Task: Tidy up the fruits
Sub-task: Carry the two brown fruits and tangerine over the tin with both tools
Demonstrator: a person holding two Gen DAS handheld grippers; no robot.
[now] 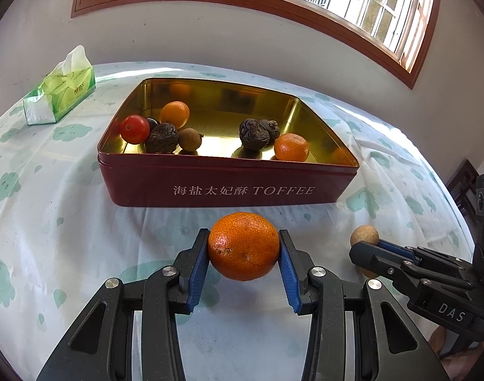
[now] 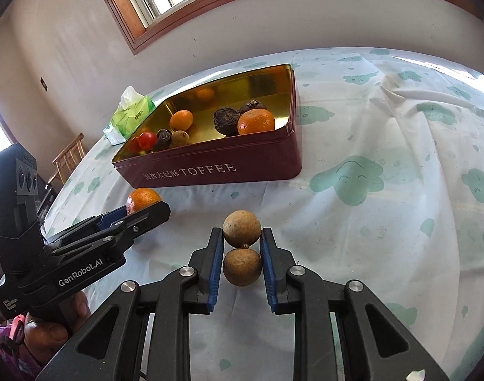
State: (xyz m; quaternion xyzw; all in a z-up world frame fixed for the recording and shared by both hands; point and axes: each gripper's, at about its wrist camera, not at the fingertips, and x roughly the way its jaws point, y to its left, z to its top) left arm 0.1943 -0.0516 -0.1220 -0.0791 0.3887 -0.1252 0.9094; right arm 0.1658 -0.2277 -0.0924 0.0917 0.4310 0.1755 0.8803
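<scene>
Orange mandarin (image 1: 244, 246) between the left hand-held gripper's (image 1: 244, 254) pads.

A glossy metal tin (image 1: 229, 187) with mirror-like gold inside sits on matt, wrinkled cloth (image 1: 51, 206).

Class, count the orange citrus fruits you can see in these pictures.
3. One in the left gripper's jaws, two in the tin: back left and front right. Orange patches on the walls look like reflections.

Bare cloth (image 2: 385, 146) right of the tin (image 2: 229, 168), tissue pack (image 1: 59, 95) crowding its left
</scene>
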